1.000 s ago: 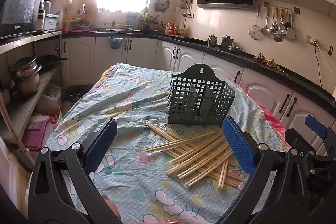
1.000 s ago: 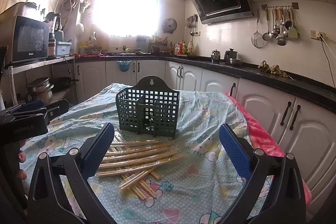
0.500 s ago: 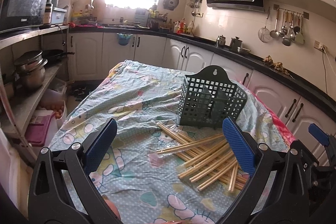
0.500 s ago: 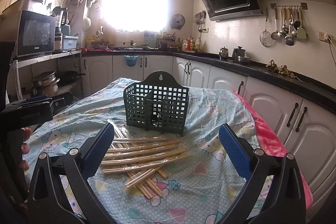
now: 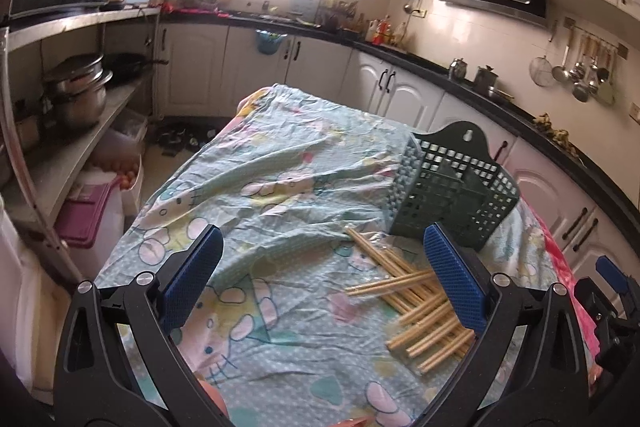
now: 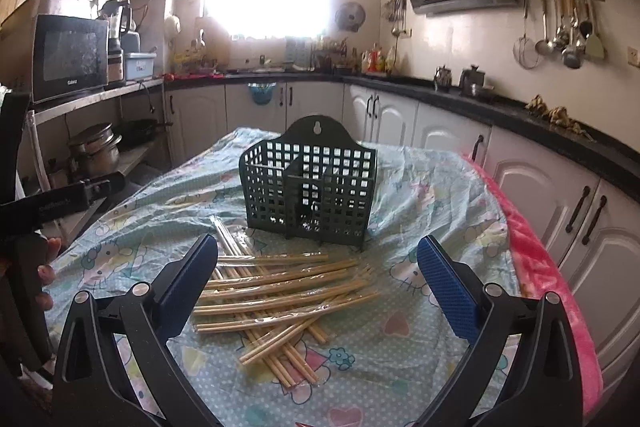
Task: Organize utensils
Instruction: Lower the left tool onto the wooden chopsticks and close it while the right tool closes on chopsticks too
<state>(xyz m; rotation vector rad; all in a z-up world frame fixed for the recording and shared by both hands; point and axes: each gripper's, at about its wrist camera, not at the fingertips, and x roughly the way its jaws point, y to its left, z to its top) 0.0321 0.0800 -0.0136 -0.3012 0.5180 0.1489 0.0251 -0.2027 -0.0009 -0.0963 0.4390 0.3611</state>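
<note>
A dark green slotted utensil basket (image 6: 310,191) stands upright on the table; it also shows in the left wrist view (image 5: 452,189). A loose pile of wooden chopsticks (image 6: 276,291) lies in front of it, seen at the right in the left wrist view (image 5: 420,311). My right gripper (image 6: 318,287) is open and empty, above the pile. My left gripper (image 5: 324,279) is open and empty, left of the pile. The left gripper's body (image 6: 48,205) shows at the left edge of the right wrist view, and the right gripper's body (image 5: 612,303) at the right edge of the left wrist view.
The table wears a pale blue cartoon-print cloth (image 5: 280,183) over a pink blanket edge (image 6: 536,267). White cabinets (image 6: 452,135) run behind and to the right. A shelf with pots (image 5: 76,95) and a microwave (image 6: 70,57) stands to the left.
The left gripper has swung left, so the basket and chopsticks now sit further right in its view. The right gripper has shifted slightly and still faces the basket. Both stay open.
</note>
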